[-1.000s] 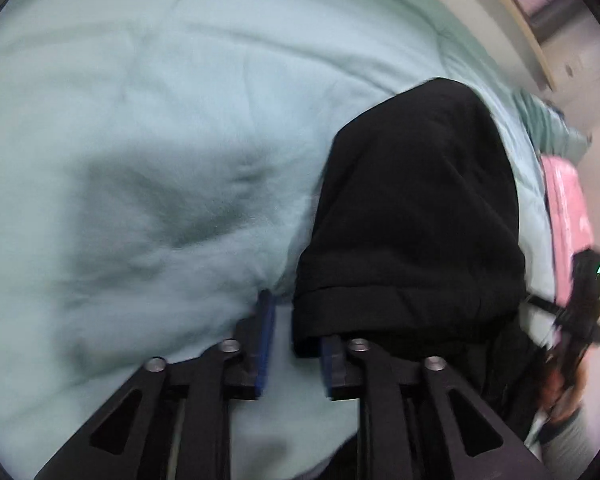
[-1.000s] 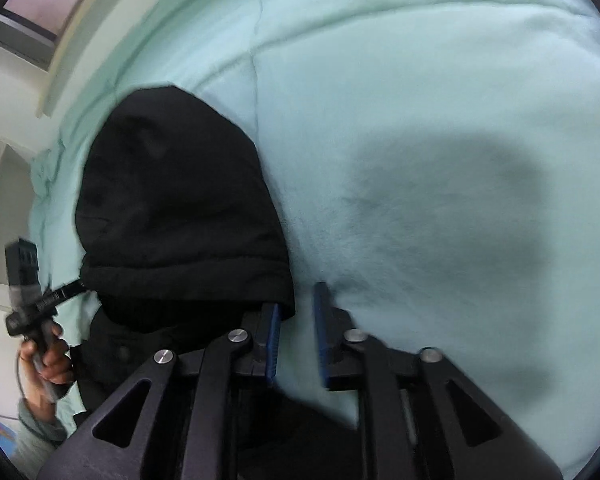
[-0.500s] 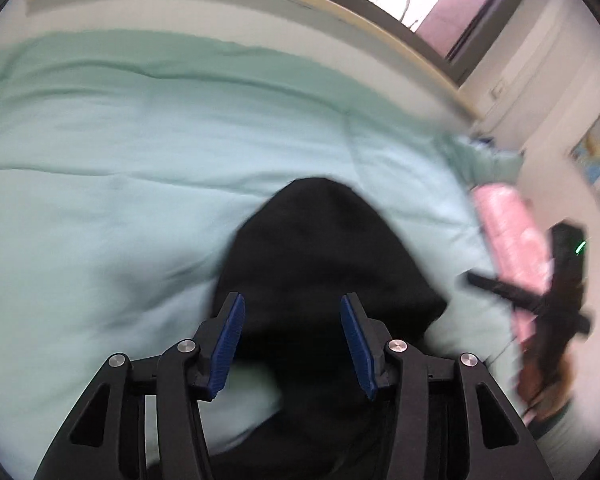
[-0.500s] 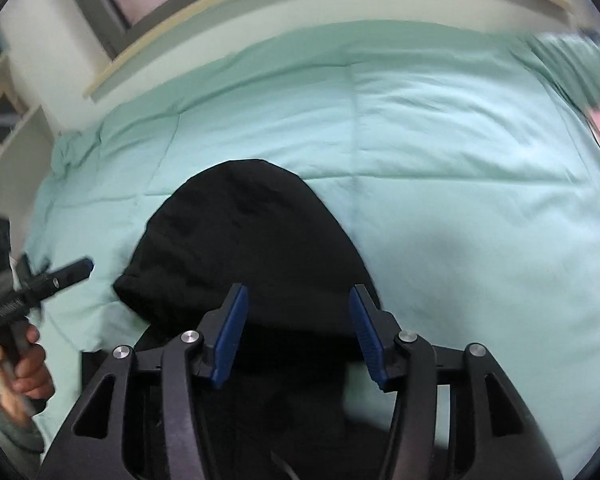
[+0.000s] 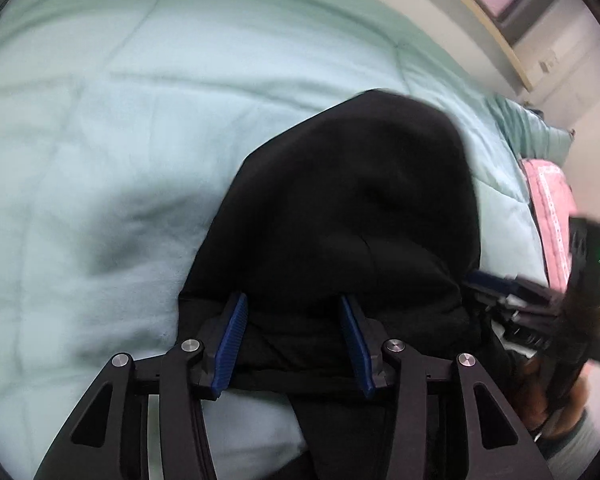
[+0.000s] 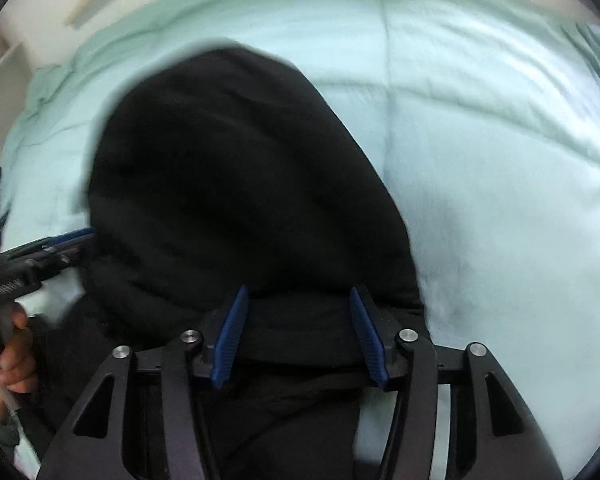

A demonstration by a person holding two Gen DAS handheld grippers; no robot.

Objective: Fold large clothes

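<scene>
While both tools hang over the cloth, notes as follows.

Garment: black garment (image 5: pixel 352 208), hood-shaped mound lying on the mint quilt (image 5: pixel 100 128); lower part bunched toward the near edge of the quilt, under both tools.
Left gripper (image 5: pixel 292 330): fingers spread wide, nothing pinched; blue pads (image 5: pixel 230 344) straddling the garment's thick hem, apparently just above it.
Right gripper (image 6: pixel 298 330): likewise spread, gripping nothing; poised over the hem on the garment's right side, seen from the left wrist view at the garment's right edge.
Surroundings: pink fabric (image 5: pixel 548 208) on the far right of the quilt, well apart from the garment; window ledge (image 5: pixel 496 28) beyond the quilt.
Step in hand, judged: re-gripping the hem for a fold.
Doing it well: lower each tool until one pad slides under the hem edge, close on a single clean layer stack, match both sides level, lift together to keep the fold line straight. Thick fabric likely to slip if pinched too shallow.
Writing: small white lettering on the left tool's body in the right wrist view, blurred, unreadable. No brand legible elsewhere.
</scene>
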